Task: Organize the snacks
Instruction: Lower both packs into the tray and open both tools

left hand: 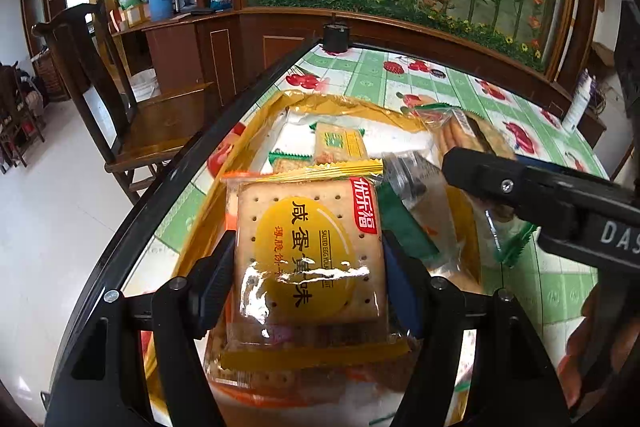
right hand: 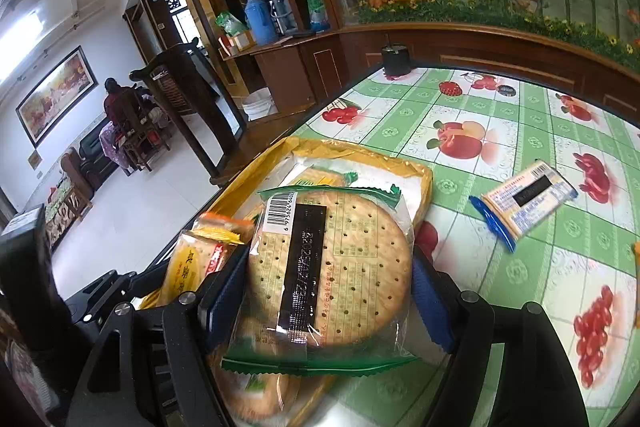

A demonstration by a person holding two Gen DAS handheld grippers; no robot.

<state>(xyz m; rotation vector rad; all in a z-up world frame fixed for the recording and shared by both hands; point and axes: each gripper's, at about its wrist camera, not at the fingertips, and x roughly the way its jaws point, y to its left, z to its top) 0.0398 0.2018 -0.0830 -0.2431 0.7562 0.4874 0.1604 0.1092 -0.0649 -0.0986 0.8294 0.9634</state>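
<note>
- Fruit-print tablecloth (right hand: 500,107) carries a yellow tray (right hand: 404,163), centre frame, already holding several packets.
- Left gripper (left hand: 308,267) is clamped on a square cracker (left hand: 308,251); right gripper (right hand: 332,287) on a round cracker (right hand: 332,267), both above the tray.
- One blue packet (right hand: 528,199) is left, right of frame.

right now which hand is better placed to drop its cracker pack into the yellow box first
Left, probably. The left gripper holds the square cracker pack over the yellow box; the right gripper holds its round cracker pack nearer the box's edge.
</note>
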